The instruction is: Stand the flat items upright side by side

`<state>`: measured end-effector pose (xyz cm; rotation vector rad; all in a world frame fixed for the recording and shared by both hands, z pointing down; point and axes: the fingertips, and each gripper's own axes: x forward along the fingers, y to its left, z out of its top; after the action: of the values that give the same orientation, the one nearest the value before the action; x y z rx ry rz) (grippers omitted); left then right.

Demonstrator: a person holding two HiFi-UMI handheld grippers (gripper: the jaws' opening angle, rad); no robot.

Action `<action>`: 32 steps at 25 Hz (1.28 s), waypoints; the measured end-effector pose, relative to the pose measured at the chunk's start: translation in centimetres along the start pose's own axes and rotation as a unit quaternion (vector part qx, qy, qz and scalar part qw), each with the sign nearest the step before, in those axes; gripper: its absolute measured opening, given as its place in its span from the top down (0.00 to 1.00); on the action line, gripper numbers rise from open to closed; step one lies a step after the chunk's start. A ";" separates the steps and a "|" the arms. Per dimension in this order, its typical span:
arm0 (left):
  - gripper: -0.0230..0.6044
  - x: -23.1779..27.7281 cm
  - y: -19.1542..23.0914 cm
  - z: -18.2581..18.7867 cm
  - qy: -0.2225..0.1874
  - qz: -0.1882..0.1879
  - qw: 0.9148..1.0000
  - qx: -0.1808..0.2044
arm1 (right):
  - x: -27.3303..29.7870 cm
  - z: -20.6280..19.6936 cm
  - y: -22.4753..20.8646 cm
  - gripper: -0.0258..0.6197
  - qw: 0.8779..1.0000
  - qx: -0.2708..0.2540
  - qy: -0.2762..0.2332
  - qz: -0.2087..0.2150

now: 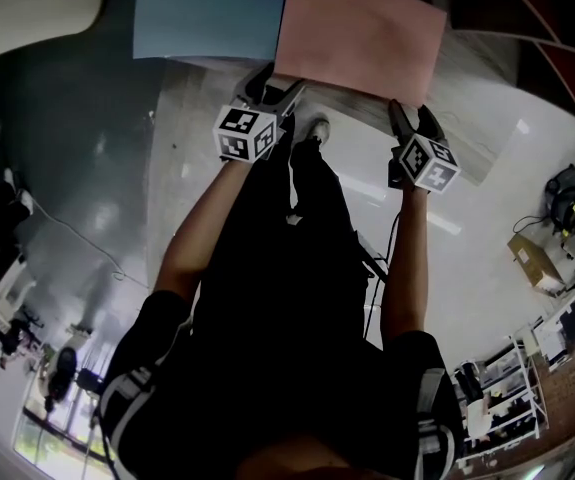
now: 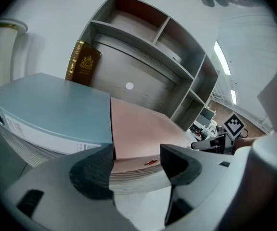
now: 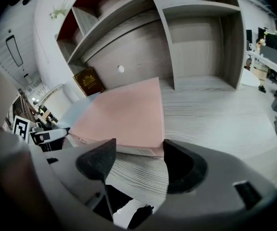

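Observation:
A pink folder point(image 1: 357, 33) lies flat on the wood-grain shelf board point(image 3: 215, 114), with a light blue binder point(image 1: 207, 13) flat beside it on its left. My left gripper point(image 1: 272, 83) is at the pink folder's near left corner, jaws open, and the folder's front edge point(image 2: 138, 129) shows just beyond the gap. My right gripper point(image 1: 415, 118) stands open at the near right corner, with the pink folder point(image 3: 121, 114) just ahead of its pads. In the left gripper view the blue binder point(image 2: 51, 109) fills the left side.
A brown book with a gold crest point(image 2: 82, 63) leans upright against the back panel behind the binder. Open shelf compartments point(image 3: 201, 42) rise at the back and right. The board's near edge drops to the floor by the person's legs point(image 1: 307, 198).

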<state>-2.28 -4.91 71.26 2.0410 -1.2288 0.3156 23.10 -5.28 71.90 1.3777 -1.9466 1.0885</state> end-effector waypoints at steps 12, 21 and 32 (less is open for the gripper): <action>0.49 -0.8 -1.3 -1.6 0.009 0.006 1.000 0.004 | -2.7 -3.8 -0.1 0.47 0.999 -0.006 0.035 0.009; 0.49 -1.9 -2.6 -3.6 0.018 0.010 1.000 0.005 | -4.7 -6.6 -0.2 0.47 0.998 -0.023 0.063 0.011; 0.49 -2.5 -2.8 -4.8 0.030 0.014 0.999 0.019 | -5.6 -8.4 0.3 0.48 0.996 -0.033 0.080 0.026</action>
<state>-0.54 0.89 72.08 2.0328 -1.2246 0.4150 24.45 4.71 72.05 1.1751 -1.8932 1.1128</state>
